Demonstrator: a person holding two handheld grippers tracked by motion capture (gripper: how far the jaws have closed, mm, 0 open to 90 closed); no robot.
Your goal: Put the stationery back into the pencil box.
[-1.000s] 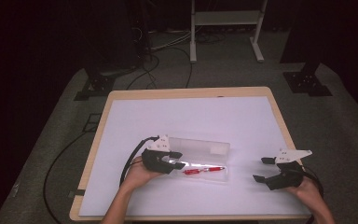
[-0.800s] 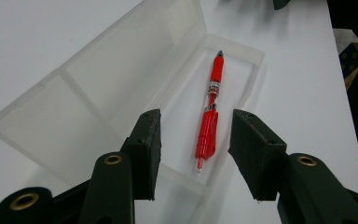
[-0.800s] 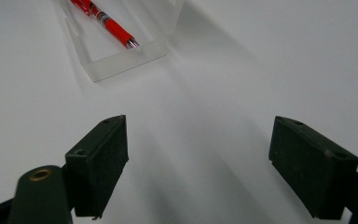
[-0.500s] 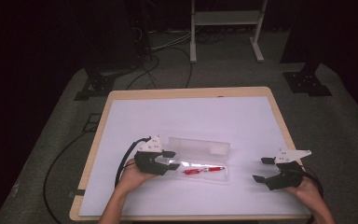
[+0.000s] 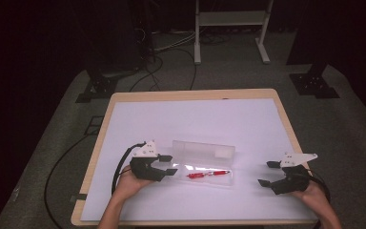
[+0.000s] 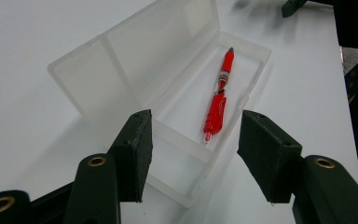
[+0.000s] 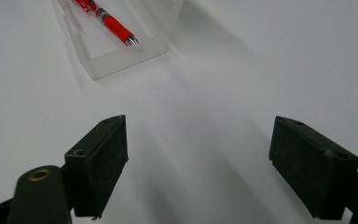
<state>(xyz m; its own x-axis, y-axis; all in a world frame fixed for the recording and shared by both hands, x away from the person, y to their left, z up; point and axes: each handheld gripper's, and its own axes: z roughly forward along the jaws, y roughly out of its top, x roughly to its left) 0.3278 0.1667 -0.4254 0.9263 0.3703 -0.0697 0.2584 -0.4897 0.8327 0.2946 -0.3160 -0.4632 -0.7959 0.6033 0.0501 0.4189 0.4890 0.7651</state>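
Red pen (image 5: pixel 208 174) lies inside the clear plastic case (image 5: pixel 205 162), in the lower middle of the high view, on the white bench (image 5: pixel 195 124). The case is open: its lid (image 5: pixel 202 149) stands up along the far edge of the tray, and the pen rests flat on the tray floor, along its length. In the left gripper view the pen (image 6: pixel 218 95) shows in the centre of the frame, its dark tip toward the upper right and its clip end nearer to the camera.

The left hand-held gripper (image 5: pixel 167 164) is in the lower left of the high view, at the left short end of the case. Its jaws have just been opening and now stand about half apart. In its own view the near end of the case (image 6: pixel 168 116) lies between the two black jaws, but the pads seem not to press on the walls; the view is not sharp enough there to be fully sure. It holds nothing.

The right hand-held gripper (image 5: pixel 266 173) is in the lower right of the high view, well apart from the case, with bare bench between. Its jaws stand wide open and empty. In its own view the end of the case (image 7: pixel 116 51) and the pen tip (image 7: pixel 130 41) show in the upper left of the frame.
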